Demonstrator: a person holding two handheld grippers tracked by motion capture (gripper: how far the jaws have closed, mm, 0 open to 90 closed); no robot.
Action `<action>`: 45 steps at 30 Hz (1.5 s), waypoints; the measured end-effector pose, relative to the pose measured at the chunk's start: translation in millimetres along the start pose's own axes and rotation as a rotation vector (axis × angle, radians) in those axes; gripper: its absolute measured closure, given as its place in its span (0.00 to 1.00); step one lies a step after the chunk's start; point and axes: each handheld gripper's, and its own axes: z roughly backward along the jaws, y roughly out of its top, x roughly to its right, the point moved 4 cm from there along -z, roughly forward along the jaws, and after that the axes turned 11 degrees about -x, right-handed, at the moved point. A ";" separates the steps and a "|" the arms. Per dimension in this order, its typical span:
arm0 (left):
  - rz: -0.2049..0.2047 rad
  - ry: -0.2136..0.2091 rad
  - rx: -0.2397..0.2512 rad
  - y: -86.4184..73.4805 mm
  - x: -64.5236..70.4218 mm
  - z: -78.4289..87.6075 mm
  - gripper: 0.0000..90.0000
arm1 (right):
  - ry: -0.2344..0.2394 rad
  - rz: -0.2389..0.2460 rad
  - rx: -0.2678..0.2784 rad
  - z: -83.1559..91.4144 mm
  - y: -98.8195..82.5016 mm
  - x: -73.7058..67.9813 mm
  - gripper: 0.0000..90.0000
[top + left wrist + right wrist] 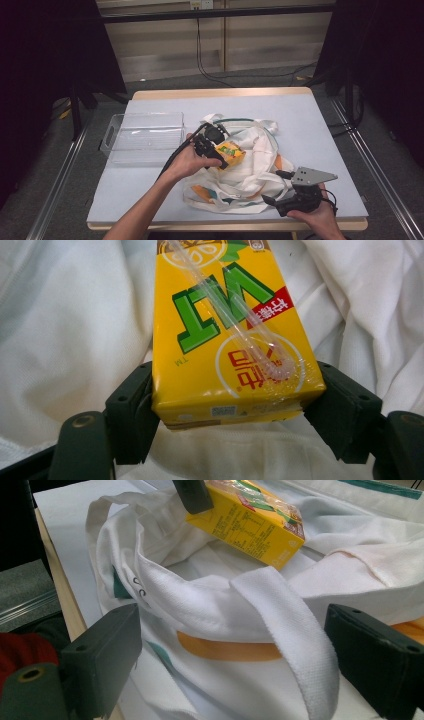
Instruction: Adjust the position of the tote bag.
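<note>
High view: a white cloth bag (245, 170) is lying crumpled on the pale table (310, 125), orange and green print showing at its lower folds. A clear plastic tray (145, 136) is sitting to the bag's left, just beside it. The left hand (187, 161) is gripping the left gripper (220, 156) over the bag, and a yellow drink carton (231, 153) is showing at its tip. The right hand (320, 217) is resting at the table's near edge, holding the right gripper (270, 201), which is pointing left toward the bag's lower corner.

Left gripper view: the two black jaws are pinching the drink carton (232, 345) on its two sides, near its closer end. A wrapped clear straw (235, 315) is lying slantwise across the carton's printed face. White cloth of the bag (70, 340) is lying behind and below the carton.

Right gripper view: the jaws are standing spread wide, holding nothing. A white bag strap (295, 640) is running between them, touching neither. Farther off, the carton (250, 520) is hanging over the bag's (165, 600) open mouth, a jaw of the other gripper pressing its upper end.
</note>
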 end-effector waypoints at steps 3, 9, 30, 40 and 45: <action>-0.012 0.014 -0.038 -1.8 -0.2 -7.3 0.30 | 0.001 0.002 0.000 -0.1 -0.1 -0.4 0.10; -0.041 0.037 -0.028 -8.3 -2.1 -15.9 0.30 | 0.004 0.001 -0.004 -0.6 -0.7 -0.5 0.09; -0.072 0.010 0.254 -26.7 2.1 -17.2 0.16 | 0.005 0.000 -0.008 -0.7 -1.3 -0.8 0.09; -0.095 0.041 0.453 -43.6 1.3 -14.8 0.16 | 0.007 0.000 -0.006 -1.0 -1.1 -1.3 0.09; -0.081 0.058 0.547 -51.9 1.4 -20.1 0.20 | 0.005 0.002 -0.005 -1.5 -1.1 -1.1 0.09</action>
